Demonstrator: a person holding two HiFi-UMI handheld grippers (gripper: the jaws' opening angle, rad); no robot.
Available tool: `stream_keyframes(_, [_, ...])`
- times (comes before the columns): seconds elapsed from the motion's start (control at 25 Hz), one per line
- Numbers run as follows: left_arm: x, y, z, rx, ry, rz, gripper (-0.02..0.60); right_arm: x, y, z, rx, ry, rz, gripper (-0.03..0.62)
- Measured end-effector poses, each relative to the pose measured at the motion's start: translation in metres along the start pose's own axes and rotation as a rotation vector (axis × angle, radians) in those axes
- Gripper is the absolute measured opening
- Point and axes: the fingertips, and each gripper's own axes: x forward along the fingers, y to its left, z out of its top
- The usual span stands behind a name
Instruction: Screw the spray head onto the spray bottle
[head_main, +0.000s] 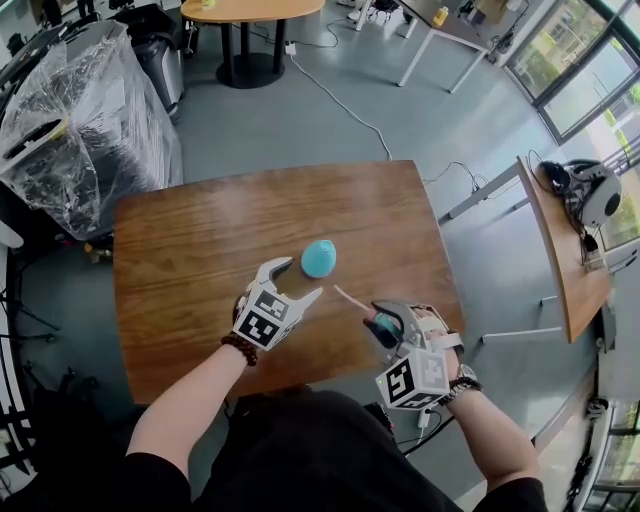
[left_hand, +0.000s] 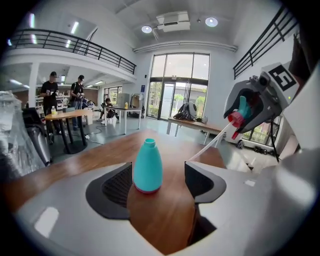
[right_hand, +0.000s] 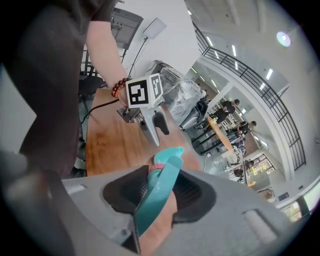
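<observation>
Nearest the person, the right gripper (head_main: 386, 327) has its jaws closed narrow on the teal spray head (right_hand: 161, 186), clamping the trigger body between the pads. The spray head's thin dip tube (head_main: 350, 297) sticks out ahead of the jaws. The head's long axis runs along that tube, slanting up and away toward the bottle, with the tube's tip aimed at it but short of it.

A little further out, the left gripper (head_main: 298, 279) holds its jaws wide apart with nothing gripped. Its own view shows the teal spray bottle (left_hand: 147, 167) framed in the gap just ahead of the pads, apart from both.

The bottle stands upright near the middle of the wooden table (head_main: 180, 260). Its long axis is vertical and its open neck faces up.

The step in hand looks like steadying the bottle. It should go best if the left jaws slide on around the lower, wider body and close squarely, leaving the neck free. The right gripper would then need to tip the spray head until the tube hangs straight down over the opening, since a slanted tube may catch the rim or push the light bottle over.
</observation>
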Motion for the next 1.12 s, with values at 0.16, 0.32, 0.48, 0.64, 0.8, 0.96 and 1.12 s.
stream_keyframes(0.16, [0.022,0.009,-0.002,0.040,-0.001,0.055,0.378,-0.002,-0.004,-0.016,0.010,0.010,0.001,0.135])
stream_keyframes(0.32, [0.042,0.010,-0.008,0.066,0.015,0.080,0.401,-0.005,-0.007,-0.031,0.019,0.029,0.000,0.135])
stream_keyframes(0.48, [0.060,0.014,-0.019,0.095,0.043,0.110,0.424,-0.008,-0.012,-0.040,0.028,0.033,-0.001,0.135])
stream_keyframes(0.64, [0.078,0.018,-0.028,0.106,0.067,0.120,0.440,-0.013,-0.015,-0.045,0.035,0.033,-0.001,0.135])
stream_keyframes(0.8, [0.094,0.020,-0.035,0.112,0.095,0.121,0.445,-0.018,-0.018,-0.046,0.044,0.035,0.000,0.135])
stream_keyframes(0.96, [0.104,0.024,-0.042,0.110,0.129,0.144,0.445,-0.023,-0.021,-0.049,0.061,0.036,-0.002,0.135])
stream_keyframes(1.12, [0.108,0.029,-0.050,0.103,0.154,0.154,0.443,-0.026,-0.021,-0.051,0.064,0.036,-0.005,0.135])
